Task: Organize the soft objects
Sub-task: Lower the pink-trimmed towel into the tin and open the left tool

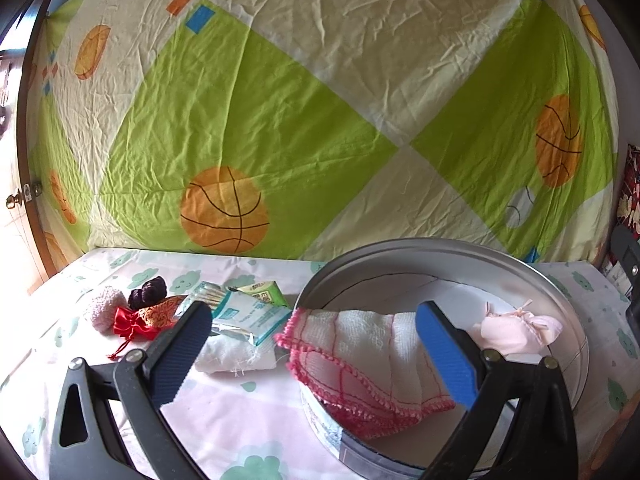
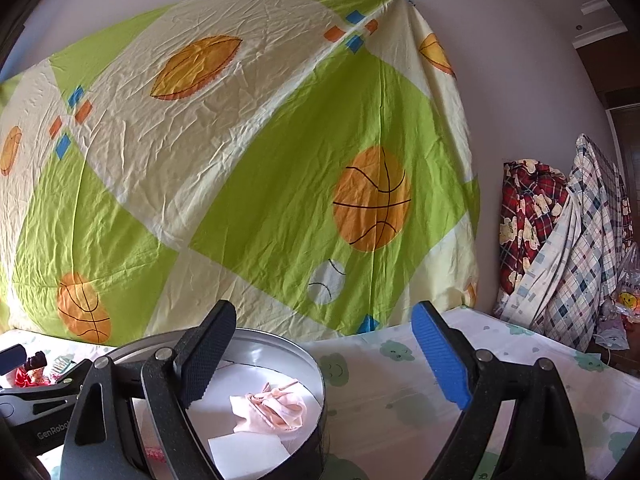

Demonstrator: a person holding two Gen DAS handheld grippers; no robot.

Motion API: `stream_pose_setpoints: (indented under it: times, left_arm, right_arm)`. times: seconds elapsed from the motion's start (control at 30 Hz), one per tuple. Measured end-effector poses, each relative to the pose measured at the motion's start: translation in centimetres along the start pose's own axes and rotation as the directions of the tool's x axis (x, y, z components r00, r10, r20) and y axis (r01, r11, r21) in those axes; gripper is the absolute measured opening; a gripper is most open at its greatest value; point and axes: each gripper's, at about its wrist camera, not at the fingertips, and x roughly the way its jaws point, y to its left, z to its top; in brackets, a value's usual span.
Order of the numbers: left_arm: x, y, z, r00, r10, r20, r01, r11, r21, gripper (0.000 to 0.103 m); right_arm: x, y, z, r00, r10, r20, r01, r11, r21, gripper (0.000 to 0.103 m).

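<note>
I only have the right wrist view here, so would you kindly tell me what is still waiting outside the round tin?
Observer: A small pile lies left of the round tin: a red drawstring pouch, a dark knitted piece and a folded white cloth.
Operator: Thank you. Is the pink-edged cloth fully inside the tin?
Observer: No, the pink-edged cloth is draped over the tin's near rim, partly hanging outside.
Operator: And is the left gripper holding anything?
Observer: No, the left gripper is open, its fingers either side of that cloth.
</note>
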Motion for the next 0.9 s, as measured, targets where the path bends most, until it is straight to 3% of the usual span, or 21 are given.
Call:
stream_pose_setpoints:
  times: [0.9]
  left_arm:
    - [-0.9, 5.8, -1.6, 0.995, 0.094, 0.012, -0.094, 0.995, -0.020, 0.103]
  right_arm:
    - [-2.6, 0.6, 0.0, 0.997, -0.023, 0.072, 0.021, 1.000, 0.022, 0.091]
